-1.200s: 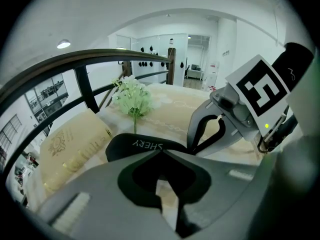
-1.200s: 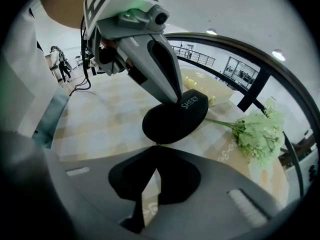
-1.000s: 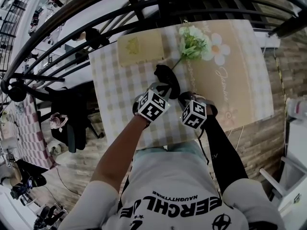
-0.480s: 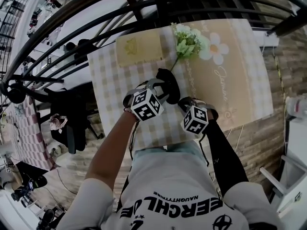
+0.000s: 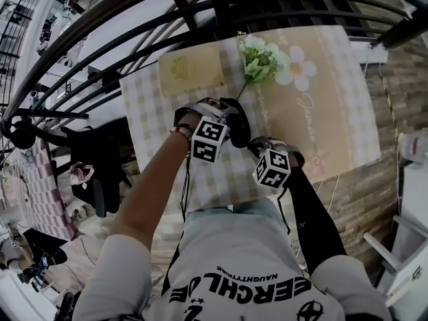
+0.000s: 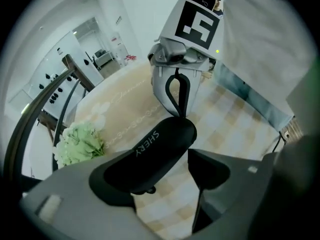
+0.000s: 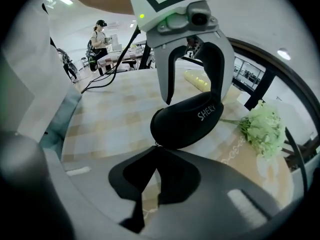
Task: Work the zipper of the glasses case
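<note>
A black glasses case (image 5: 235,117) marked SHERY lies on the checked tablecloth (image 5: 157,129). My left gripper (image 5: 224,110) points steeply down over it. In the left gripper view the case (image 6: 150,156) lies between the jaws of the left gripper (image 6: 160,170), against the left one, with cloth showing before the right one. My right gripper (image 5: 251,143) is at the case's near end. In the right gripper view its tips (image 7: 156,151) meet on the small zipper pull (image 7: 156,145) at the end of the case (image 7: 189,120). The left gripper (image 7: 193,96) straddles the case's far part there.
A bunch of pale green flowers (image 5: 262,60) lies just beyond the case, next to a beige runner with a daisy print (image 5: 321,105). A yellowish flat pad (image 5: 190,71) sits at the back left. Black railing bars (image 5: 200,5) run past the table's far edge.
My left gripper has rolled round and shifted onto the case, so its jaws now straddle it. The right gripper and the case have stayed put.
</note>
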Motion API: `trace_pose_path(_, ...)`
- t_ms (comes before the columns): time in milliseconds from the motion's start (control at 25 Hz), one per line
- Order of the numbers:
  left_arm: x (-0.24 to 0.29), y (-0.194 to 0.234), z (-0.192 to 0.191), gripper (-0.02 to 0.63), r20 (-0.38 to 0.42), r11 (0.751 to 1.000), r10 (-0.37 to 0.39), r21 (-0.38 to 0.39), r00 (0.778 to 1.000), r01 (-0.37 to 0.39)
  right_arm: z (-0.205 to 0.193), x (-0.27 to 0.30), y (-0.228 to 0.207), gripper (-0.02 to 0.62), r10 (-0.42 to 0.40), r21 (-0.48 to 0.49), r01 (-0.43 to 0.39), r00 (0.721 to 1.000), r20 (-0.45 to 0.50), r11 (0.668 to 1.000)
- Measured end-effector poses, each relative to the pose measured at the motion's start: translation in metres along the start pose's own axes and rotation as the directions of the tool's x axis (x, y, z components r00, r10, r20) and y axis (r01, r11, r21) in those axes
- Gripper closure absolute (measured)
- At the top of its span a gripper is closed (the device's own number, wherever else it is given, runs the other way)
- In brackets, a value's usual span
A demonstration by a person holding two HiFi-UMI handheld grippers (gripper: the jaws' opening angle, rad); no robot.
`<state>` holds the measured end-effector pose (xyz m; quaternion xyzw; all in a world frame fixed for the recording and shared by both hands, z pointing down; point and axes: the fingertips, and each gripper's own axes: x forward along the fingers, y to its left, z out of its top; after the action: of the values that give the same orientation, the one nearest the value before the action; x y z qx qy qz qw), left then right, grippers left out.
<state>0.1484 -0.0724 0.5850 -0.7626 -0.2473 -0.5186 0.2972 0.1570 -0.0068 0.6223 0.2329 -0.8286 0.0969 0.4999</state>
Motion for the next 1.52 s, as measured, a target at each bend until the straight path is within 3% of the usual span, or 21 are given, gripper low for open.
trace_pose_path(200, -0.003, 0.001, -0.001, 0.288, 0.0, 0.996, 0.032, -0.079, 1.0, -0.032, -0.02, -0.008, -0.023, 0.565, -0.059, 0.092, 0.059, 0.998, -0.006, 0.994)
trace_pose_path(400, -0.006, -0.01, 0.012, 0.304, 0.051, 0.986, -0.007, -0.166, 0.999, 0.015, -0.039, -0.026, -0.069, 0.565, -0.196, 0.246, 0.195, 0.98, -0.022, 0.949)
trace_pose_path(560, -0.001, -0.008, 0.028, 0.305, 0.114, 0.971, 0.013, -0.24, 0.993, 0.015, -0.046, -0.029, -0.095, 0.565, -0.25, 0.271, 0.255, 0.967, -0.053, 0.928)
trace_pose_path(640, -0.006, 0.003, 0.037, 0.305, 0.186, 0.941, 0.062, -0.338, 0.981, 0.004, -0.046, -0.029, -0.097, 0.565, -0.25, 0.262, 0.255, 0.967, -0.053, 0.931)
trace_pose_path(720, -0.017, 0.025, 0.043, 0.311, 0.255, 0.88, 0.155, -0.475, 0.954, -0.017, -0.046, -0.029, -0.097, 0.565, -0.246, 0.257, 0.25, 0.968, -0.049, 0.933)
trace_pose_path(800, -0.023, 0.045, 0.04, 0.33, 0.261, 0.813, 0.245, -0.58, 0.934, -0.051, -0.047, -0.028, -0.094, 0.565, -0.241, 0.259, 0.244, 0.969, -0.046, 0.934)
trace_pose_path(880, -0.023, 0.055, 0.035, 0.358, 0.241, 0.772, 0.279, -0.632, 0.93, -0.068, -0.048, -0.027, -0.093, 0.565, -0.239, 0.264, 0.242, 0.97, -0.043, 0.934)
trace_pose_path(1040, -0.009, 0.056, 0.02, 0.45, 0.158, 0.737, 0.278, -0.667, 0.947, -0.105, -0.047, -0.025, -0.094, 0.565, -0.24, 0.263, 0.242, 0.97, -0.04, 0.934)
trace_pose_path(1160, -0.004, 0.063, 0.011, 0.488, 0.129, 0.671, 0.323, -0.73, 0.938, -0.131, -0.048, -0.024, -0.096, 0.565, -0.243, 0.259, 0.247, 0.969, -0.046, 0.934)
trace_pose_path(1200, -0.003, 0.064, 0.011, 0.488, 0.129, 0.66, 0.323, -0.741, 0.938, -0.125, -0.048, -0.023, -0.096, 0.565, -0.242, 0.257, 0.246, 0.969, -0.048, 0.935)
trace_pose_path(1520, -0.001, 0.065, 0.009, 0.488, 0.14, 0.65, 0.327, -0.751, 0.935, -0.115, -0.05, -0.022, -0.094, 0.566, -0.208, 0.235, 0.215, 0.977, -0.055, 0.948)
